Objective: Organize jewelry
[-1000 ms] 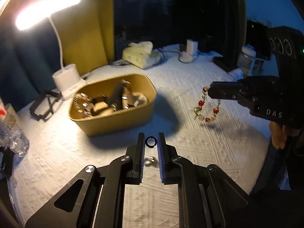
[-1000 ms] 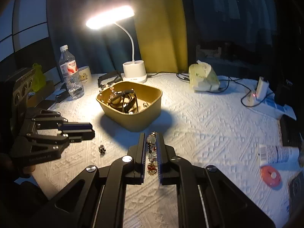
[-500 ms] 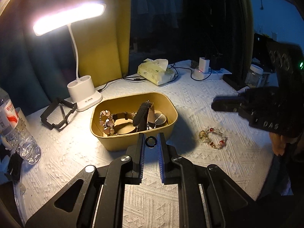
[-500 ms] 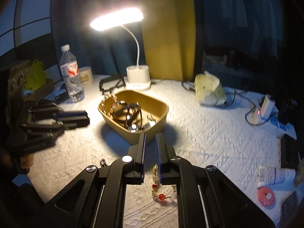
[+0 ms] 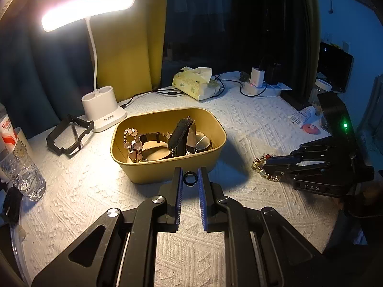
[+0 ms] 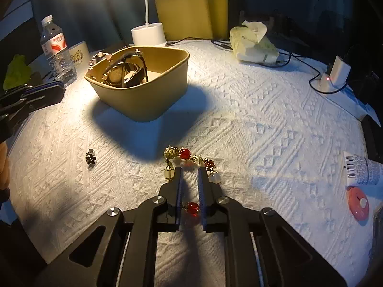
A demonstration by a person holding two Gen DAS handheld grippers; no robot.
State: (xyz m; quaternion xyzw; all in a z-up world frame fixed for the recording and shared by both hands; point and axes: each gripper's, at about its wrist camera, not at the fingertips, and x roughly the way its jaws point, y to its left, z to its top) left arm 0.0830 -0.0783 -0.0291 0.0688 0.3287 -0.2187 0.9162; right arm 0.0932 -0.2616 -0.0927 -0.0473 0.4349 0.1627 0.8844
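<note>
A tan, rounded tub (image 5: 167, 167) stood on the bench (image 5: 251, 131), which was covered with a white textured cloth, just in front of the white desk lamp (image 5: 103, 110). Inside the tub lay a wristwatch with a dark strap (image 5: 179, 135), leaning up against the other pieces, a bracelet of pale pink stones (image 5: 134, 143) at the left wall, and a round metal case (image 5: 203, 142) at the right. In the right wrist view, the pink bracelet hung partly over the rim.

The left tool (image 5: 190, 179) held a small black ring (image 5: 190, 178) between its tips, nearly closed on it, just in front of the near wall of the tub.

The right tool (image 6: 190, 174) was low over the cloth and its jaws were opening; the beaded bracelet with red and gold beads (image 6: 184, 154) lay on the bench under it, with one red bead between the fingers. A small black flower ring (image 6: 91, 159) lay apart to the left
</note>
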